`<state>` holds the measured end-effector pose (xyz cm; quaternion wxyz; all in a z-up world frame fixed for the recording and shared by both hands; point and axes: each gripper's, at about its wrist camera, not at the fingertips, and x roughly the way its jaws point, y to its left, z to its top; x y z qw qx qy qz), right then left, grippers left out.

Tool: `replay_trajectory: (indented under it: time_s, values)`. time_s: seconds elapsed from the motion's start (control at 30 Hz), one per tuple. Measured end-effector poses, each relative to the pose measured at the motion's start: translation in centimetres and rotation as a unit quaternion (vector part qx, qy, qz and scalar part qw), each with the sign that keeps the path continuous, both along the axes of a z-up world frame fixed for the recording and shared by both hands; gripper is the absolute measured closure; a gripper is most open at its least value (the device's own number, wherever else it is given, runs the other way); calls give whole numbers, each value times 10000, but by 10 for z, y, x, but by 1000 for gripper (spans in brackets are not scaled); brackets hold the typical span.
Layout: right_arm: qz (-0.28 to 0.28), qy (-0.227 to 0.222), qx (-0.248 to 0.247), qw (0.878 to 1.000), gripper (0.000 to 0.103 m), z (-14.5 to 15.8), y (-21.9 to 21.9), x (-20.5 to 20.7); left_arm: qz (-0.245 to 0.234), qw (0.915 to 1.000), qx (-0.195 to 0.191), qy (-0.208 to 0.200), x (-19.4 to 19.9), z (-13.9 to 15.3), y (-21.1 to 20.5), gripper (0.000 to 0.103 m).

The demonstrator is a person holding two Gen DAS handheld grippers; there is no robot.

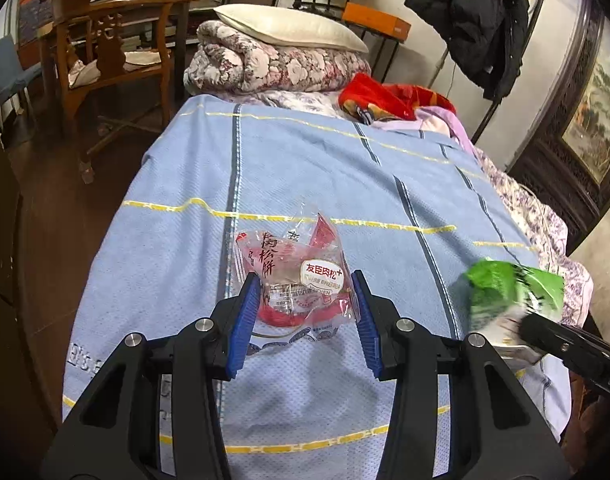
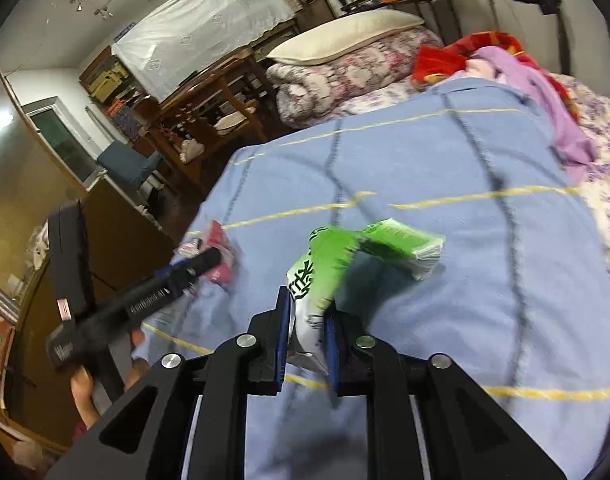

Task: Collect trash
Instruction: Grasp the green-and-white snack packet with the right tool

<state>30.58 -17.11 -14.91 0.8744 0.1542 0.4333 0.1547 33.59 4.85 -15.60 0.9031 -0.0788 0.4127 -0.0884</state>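
A clear snack wrapper with red print (image 1: 293,276) sits between the blue pads of my left gripper (image 1: 305,292), low over the blue striped blanket (image 1: 305,160). Both pads press on its edges. In the right wrist view the same wrapper (image 2: 223,258) shows at the tip of the left gripper (image 2: 209,260). My right gripper (image 2: 307,308) is shut on the white end of a green and white packet (image 2: 333,256), which sticks up and bends to the right above the blanket (image 2: 465,280). The left wrist view shows that packet (image 1: 513,292) blurred at the right edge.
A folded floral quilt (image 1: 277,64) with a pillow (image 1: 289,26) lies at the bed's far end, next to red cloth (image 1: 385,96). A wooden chair (image 1: 105,52) stands left of the bed. A black jacket (image 1: 477,16) hangs at the right. A hand (image 2: 85,396) grips the left gripper's handle.
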Motion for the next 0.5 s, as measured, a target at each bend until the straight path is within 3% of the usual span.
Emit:
replay_trajectory:
  time_s: [0.03, 0.1, 0.13, 0.17, 0.5]
  values:
    - [-66, -24, -44, 10000, 78, -1, -3, -4, 3, 10000, 38, 2, 0, -1, -2, 57]
    - [-244, -59, -183, 9995, 60, 0, -10, -9, 6, 10000, 68, 8, 1, -2, -3, 55]
    - [-378, -81, -230, 9990, 37, 1, -14, -12, 8, 10000, 71, 19, 1, -2, -3, 55]
    - [-459, -110, -198, 9987, 25, 1, -17, -13, 12, 10000, 64, 44, 2, -3, -3, 54]
    - [-787, 25, -9, 9969, 21, -5, -15, -8, 110, 9998, -130, 143, 5, -6, 5, 40]
